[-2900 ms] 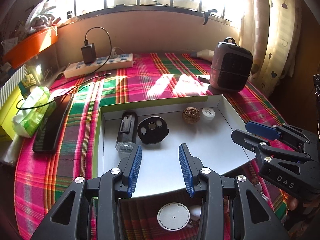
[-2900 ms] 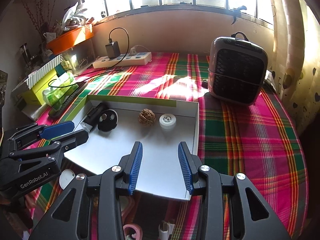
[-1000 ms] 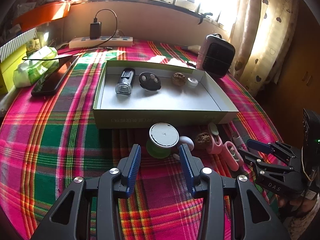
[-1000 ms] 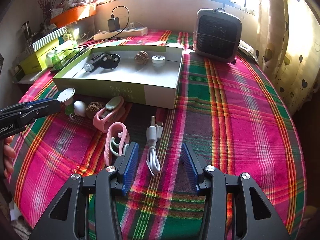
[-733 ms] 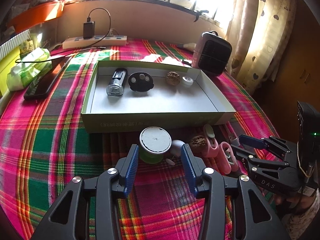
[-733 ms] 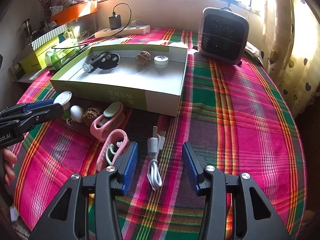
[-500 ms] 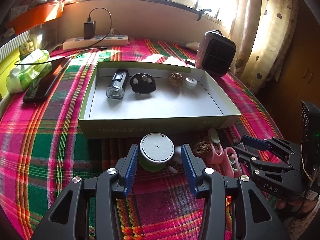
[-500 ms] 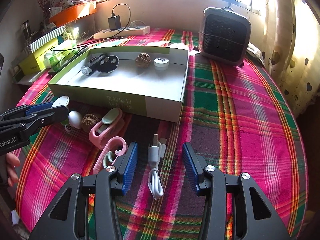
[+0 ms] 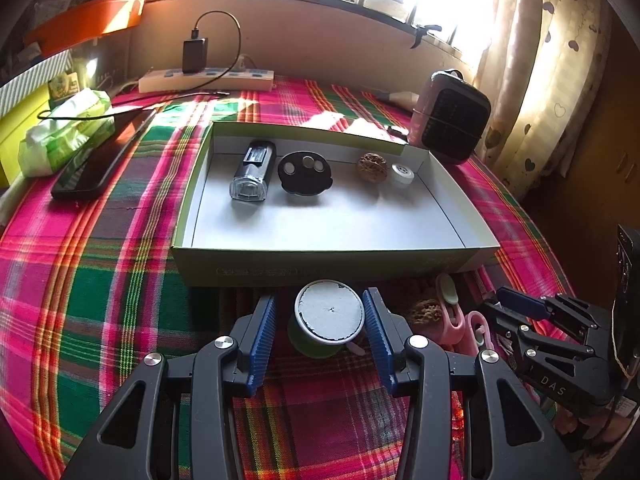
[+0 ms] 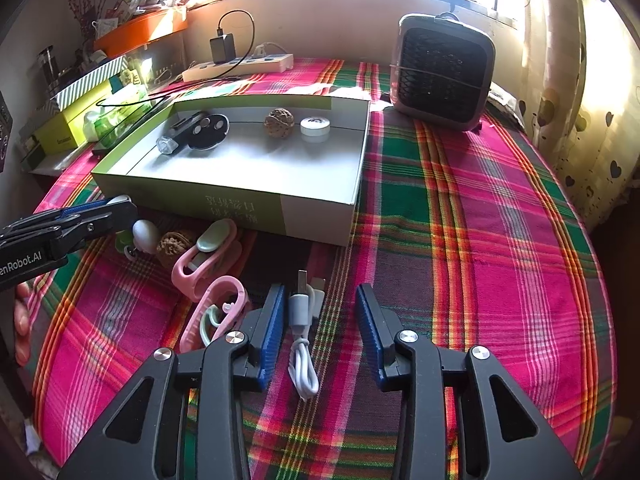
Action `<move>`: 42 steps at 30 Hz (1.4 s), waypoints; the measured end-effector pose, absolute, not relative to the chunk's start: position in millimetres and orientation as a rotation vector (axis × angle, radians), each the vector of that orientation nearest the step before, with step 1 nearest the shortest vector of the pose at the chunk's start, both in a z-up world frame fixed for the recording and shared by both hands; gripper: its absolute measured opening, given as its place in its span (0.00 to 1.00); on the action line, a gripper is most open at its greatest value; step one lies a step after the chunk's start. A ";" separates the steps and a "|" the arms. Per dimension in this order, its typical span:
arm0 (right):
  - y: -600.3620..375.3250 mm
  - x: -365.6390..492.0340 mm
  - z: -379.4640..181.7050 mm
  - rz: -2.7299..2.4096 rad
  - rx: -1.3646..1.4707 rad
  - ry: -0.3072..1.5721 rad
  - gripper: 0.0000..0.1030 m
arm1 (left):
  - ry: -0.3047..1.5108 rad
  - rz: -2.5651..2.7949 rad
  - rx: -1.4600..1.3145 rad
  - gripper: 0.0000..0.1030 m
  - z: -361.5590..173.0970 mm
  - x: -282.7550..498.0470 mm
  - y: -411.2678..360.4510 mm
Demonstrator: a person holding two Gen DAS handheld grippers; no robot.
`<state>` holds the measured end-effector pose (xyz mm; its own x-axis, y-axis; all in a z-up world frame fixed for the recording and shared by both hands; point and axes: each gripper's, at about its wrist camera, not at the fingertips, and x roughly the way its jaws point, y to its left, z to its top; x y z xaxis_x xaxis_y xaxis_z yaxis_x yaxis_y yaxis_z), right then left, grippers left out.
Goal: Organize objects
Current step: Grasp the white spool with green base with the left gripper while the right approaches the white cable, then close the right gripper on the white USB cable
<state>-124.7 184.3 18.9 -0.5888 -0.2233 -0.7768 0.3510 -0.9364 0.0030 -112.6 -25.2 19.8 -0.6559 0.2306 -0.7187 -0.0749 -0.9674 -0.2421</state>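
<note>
Left gripper (image 9: 319,330) has advanced, straddling white-topped green spool (image 9: 329,322).

The left gripper (image 9: 319,324) sits low at the bottom centre of its own view, fingers parted. The right gripper (image 10: 319,328), bottom centre of its view, is also spread wide, nothing between its pads touching them.
</note>
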 end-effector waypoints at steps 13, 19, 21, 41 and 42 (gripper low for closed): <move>182.6 -123.4 19.1 -2.528 1.200 0.230 0.21 | -0.293 2.699 -1.227 0.34 18.3 -113.6 -28.2; 182.5 -123.4 19.3 -2.528 1.200 0.230 0.21 | -0.278 2.705 -1.230 0.30 18.1 -114.1 -27.2; 182.7 -123.5 19.3 -2.528 1.200 0.231 0.21 | -0.274 2.709 -1.228 0.30 17.8 -114.2 -27.2; 182.8 -122.1 19.4 -2.529 1.198 0.224 0.20 | -0.265 2.712 -1.215 0.30 20.0 -112.4 -27.9; 183.2 -121.9 19.6 -2.531 1.198 0.222 0.20 | -0.264 2.712 -1.212 0.30 20.4 -112.0 -27.6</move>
